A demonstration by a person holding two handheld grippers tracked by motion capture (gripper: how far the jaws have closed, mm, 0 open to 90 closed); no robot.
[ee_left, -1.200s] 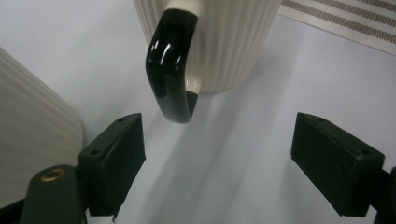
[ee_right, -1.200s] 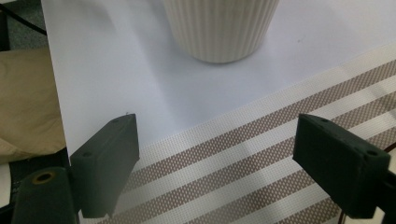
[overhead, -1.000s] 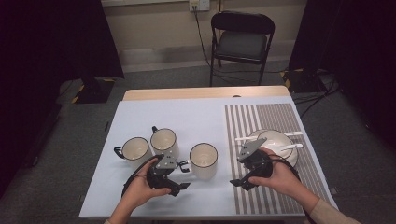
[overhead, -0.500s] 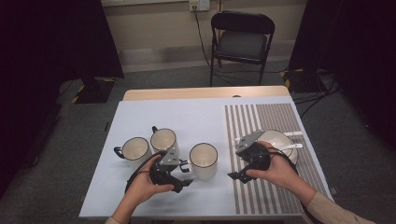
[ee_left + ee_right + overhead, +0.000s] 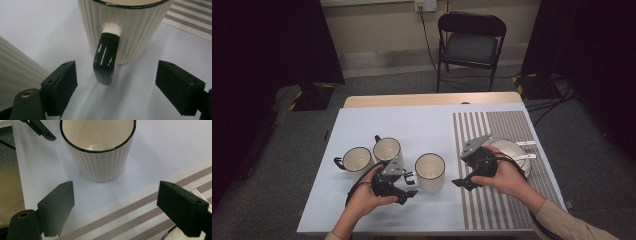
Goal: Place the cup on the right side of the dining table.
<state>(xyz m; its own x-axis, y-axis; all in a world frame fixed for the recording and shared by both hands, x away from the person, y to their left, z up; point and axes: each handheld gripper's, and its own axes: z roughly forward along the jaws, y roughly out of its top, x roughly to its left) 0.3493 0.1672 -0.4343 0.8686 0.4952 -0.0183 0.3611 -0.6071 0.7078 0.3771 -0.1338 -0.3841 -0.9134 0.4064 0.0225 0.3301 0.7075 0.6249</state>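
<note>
Jaws gaping on left gripper (image 5: 116, 87) and right gripper (image 5: 116, 207), flanking ribbed mug (image 5: 430, 171), two mugs (image 5: 373, 154) crowding leftward.

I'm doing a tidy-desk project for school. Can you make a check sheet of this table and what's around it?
Surface: pale blue table cover, striped placemat on its right part.
Job's things: ribbed cream mug, upright, dark handle pointing at the left tool.
Clutter: two more mugs at left; bowl on the placemat.
Grippers: left tool open, jaws either side of the handle, not touching; right tool open, facing the mug from the placemat.
Cables: one trails from each tool; more on the floor.
Surroundings: folding chair, dark curtains.
</note>
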